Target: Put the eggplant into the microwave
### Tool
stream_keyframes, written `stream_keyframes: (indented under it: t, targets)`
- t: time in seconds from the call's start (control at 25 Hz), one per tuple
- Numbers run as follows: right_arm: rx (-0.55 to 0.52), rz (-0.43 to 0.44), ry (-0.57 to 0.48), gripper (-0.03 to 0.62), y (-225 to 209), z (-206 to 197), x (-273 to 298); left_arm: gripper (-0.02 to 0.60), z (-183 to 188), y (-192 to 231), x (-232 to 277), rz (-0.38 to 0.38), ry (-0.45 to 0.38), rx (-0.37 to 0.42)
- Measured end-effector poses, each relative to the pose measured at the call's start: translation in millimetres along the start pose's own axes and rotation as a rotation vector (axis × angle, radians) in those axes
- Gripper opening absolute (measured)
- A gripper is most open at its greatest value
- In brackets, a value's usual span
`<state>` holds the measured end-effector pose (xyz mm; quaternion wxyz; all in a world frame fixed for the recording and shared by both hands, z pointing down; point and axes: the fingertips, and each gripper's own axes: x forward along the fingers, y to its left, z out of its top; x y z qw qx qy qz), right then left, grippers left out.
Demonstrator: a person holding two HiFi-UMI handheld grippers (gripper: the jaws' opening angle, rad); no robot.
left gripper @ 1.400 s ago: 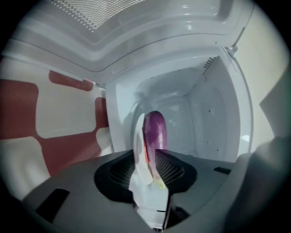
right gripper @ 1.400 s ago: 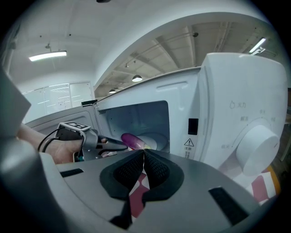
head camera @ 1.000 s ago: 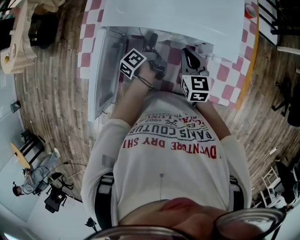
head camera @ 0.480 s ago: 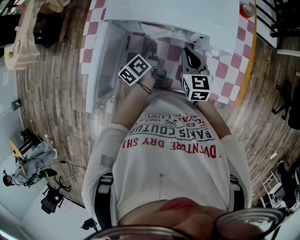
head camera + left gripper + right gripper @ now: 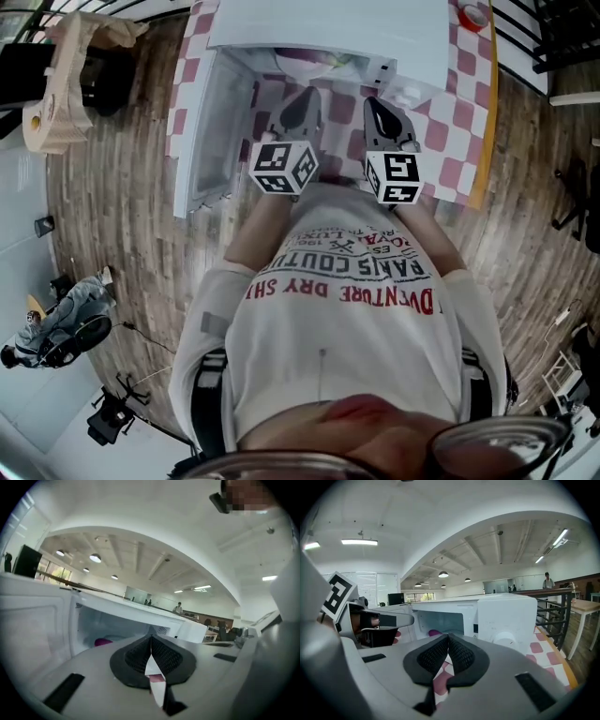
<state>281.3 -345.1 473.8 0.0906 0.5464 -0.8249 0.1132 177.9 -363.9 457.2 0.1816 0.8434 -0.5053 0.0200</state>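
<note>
The white microwave (image 5: 328, 28) stands on a pink-checked table with its door (image 5: 211, 122) swung open to the left. The purple eggplant (image 5: 103, 642) lies inside the cavity, at its left side; the right gripper view also catches the eggplant (image 5: 435, 633) there. My left gripper (image 5: 302, 97) hangs in front of the opening, shut with nothing between its pads. My right gripper (image 5: 373, 103) is beside it, in front of the control panel, also shut and empty. In the left gripper view the jaws of the left gripper (image 5: 151, 639) meet along their edge. The right gripper (image 5: 448, 638) shows pads touching.
The checked cloth (image 5: 450, 141) runs to the table's right edge, with a red tape roll (image 5: 472, 14) at the far corner. A cardboard stand (image 5: 66, 84) sits on the wooden floor at left. A black railing (image 5: 562, 606) lies right of the microwave.
My left gripper has drawn back from the microwave's mouth, risen and rolled, so its marker cube now faces differently. My right gripper has lifted a little.
</note>
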Motion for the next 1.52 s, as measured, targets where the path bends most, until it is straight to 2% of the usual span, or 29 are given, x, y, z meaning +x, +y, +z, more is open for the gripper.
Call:
stream_keyframes:
  t: [0.2,0.48,0.72,0.92,1.2,1.52]
  targets:
    - [-0.015,-0.015,-0.041,0.026,-1,8,-15,0.028,-1,-14,-9,0.018,0.010,0.127]
    - [-0.032,-0.028,-0.046,0.025,-2,9,-29,0.028,2,-30,-16,-0.018,-0.012,0.173]
    - [-0.047,-0.032,-0.036,0.025,0,7,-35,0.028,6,-47,-19,-0.048,-0.018,0.250]
    - [-0.045,-0.027,-0.034,0.025,3,6,-36,0.028,6,-47,-21,-0.043,-0.012,0.252]
    - [-0.064,-0.030,-0.026,0.025,5,3,-39,0.028,4,-53,-23,-0.041,-0.019,0.333]
    - [-0.061,-0.013,-0.023,0.025,5,-1,-38,0.028,-2,-53,-18,-0.051,0.002,0.281]
